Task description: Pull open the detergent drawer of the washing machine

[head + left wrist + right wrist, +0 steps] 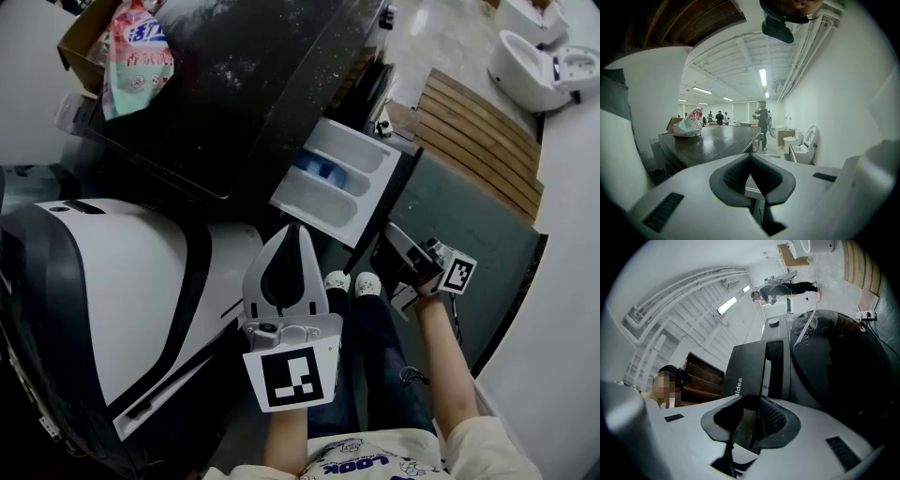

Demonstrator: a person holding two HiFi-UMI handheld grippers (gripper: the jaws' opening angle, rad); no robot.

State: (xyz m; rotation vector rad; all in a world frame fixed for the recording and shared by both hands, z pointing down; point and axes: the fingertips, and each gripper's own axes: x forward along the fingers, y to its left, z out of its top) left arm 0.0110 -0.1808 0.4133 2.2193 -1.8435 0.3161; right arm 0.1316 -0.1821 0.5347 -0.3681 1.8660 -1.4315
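The washing machine's detergent drawer [339,180] stands pulled out, its white compartments and a blue insert [322,169] showing in the head view. Its dark front panel [386,208] runs down the drawer's right side. My right gripper [386,244] is shut on that panel from the lower right. In the right gripper view the dark panel [745,376], with lettering on it, sits between the pads of my right gripper [749,420]. My left gripper [296,232] hangs just below the drawer, shut and empty; in its own view the left gripper's [751,158] tips meet.
A detergent bag [136,47] and a cardboard box [86,33] lie on the dark washer top [234,84]. A white rounded machine [103,291] fills the left. Wooden slats [478,131] and toilets [539,66] are at the right. The washer's dark round door [834,362] is beside the drawer.
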